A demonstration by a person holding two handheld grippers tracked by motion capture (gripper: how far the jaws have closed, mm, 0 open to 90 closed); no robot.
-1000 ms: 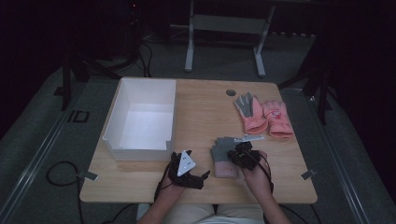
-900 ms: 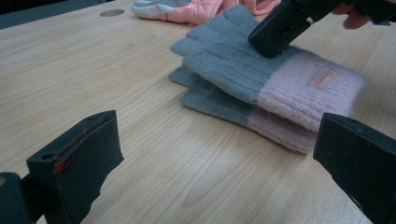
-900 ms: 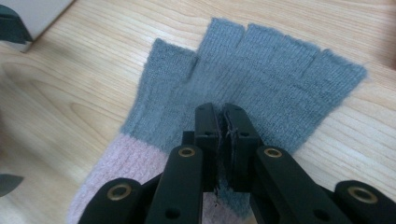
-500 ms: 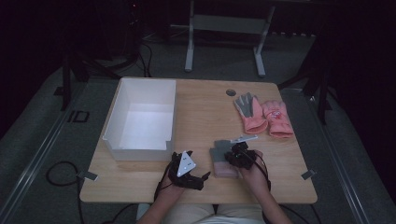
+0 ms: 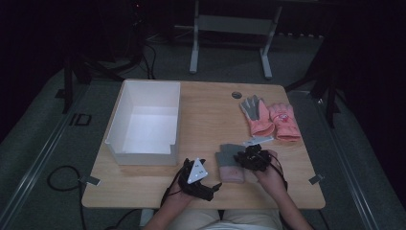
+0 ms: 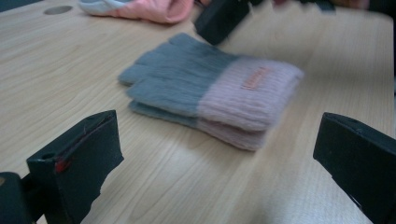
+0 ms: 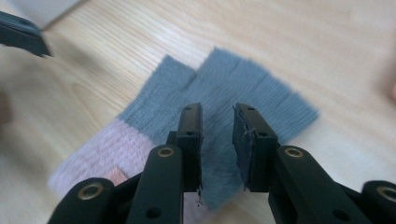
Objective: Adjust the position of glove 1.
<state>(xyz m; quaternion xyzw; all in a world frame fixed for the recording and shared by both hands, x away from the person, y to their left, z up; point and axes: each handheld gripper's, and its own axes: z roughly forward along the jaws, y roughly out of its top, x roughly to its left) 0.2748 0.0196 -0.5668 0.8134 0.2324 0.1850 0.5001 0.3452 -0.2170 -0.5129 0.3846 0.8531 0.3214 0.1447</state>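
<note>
Grey-and-pink gloves (image 5: 231, 164) stacked near the table's (image 5: 210, 124) front edge, with the right gripper (image 7: 218, 140) above their grey part, jaws just opening and empty, and the left gripper (image 6: 205, 154) jaws wide apart; a clean release likely means lifting straight up, bare wood lying leftward before the white box (image 5: 143, 153).

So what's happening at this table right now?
A person works at a wooden table with a gripper in each hand. The right gripper hangs over a grey and pink glove pair near the front edge; its jaws have just been opening a little, with nothing between them. The left gripper waits open, facing the gloves. More pink gloves and a white box sit beyond.
</note>
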